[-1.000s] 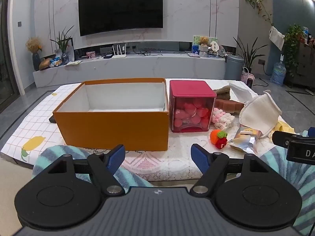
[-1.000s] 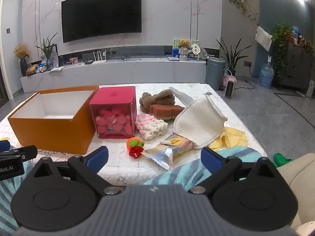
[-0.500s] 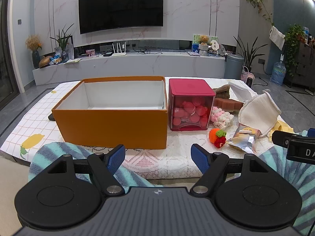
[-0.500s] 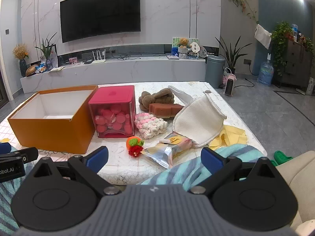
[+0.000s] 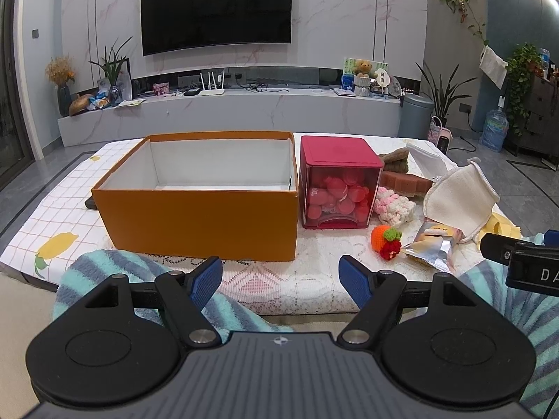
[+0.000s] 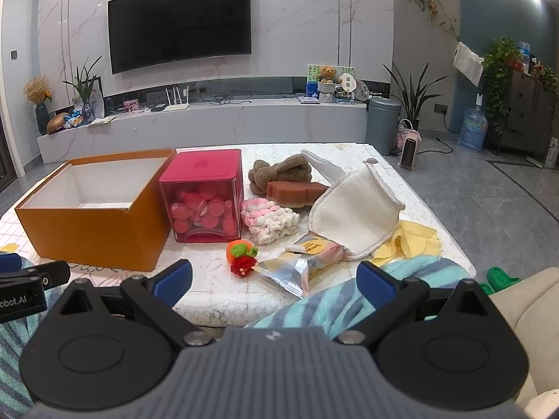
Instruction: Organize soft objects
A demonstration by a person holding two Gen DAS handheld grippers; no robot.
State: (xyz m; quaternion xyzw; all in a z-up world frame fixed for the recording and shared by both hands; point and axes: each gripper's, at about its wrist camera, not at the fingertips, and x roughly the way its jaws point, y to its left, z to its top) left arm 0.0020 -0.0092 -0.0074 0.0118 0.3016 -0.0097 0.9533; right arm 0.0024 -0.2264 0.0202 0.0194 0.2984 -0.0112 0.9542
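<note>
An open orange box (image 5: 195, 223) (image 6: 94, 230) with a white, bare inside stands on the low table. To its right lie soft things: a pink-and-white crochet piece (image 6: 269, 220) (image 5: 394, 206), a brown plush (image 6: 279, 173), a brown sponge (image 6: 297, 192), a white cloth (image 6: 356, 216) (image 5: 457, 199), a yellow cloth (image 6: 408, 244) and a small orange-and-red crochet fruit (image 6: 241, 256) (image 5: 386, 241). My left gripper (image 5: 280, 281) hangs open before the table's near edge, in front of the box. My right gripper (image 6: 276, 284) is open too, short of the crochet fruit. Neither holds anything.
A red-lidded clear cube (image 6: 204, 199) (image 5: 337, 188) of pink discs stands against the box's right side. A foil snack packet (image 6: 300, 265) lies near the front edge. Striped teal fabric (image 6: 349, 300) covers the person's knees below the table (image 5: 307, 279). A TV wall is behind.
Both grippers have crept slightly forward and up, so the table sits a little lower in each view. Their jaws stay open and nothing on the table has moved.
</note>
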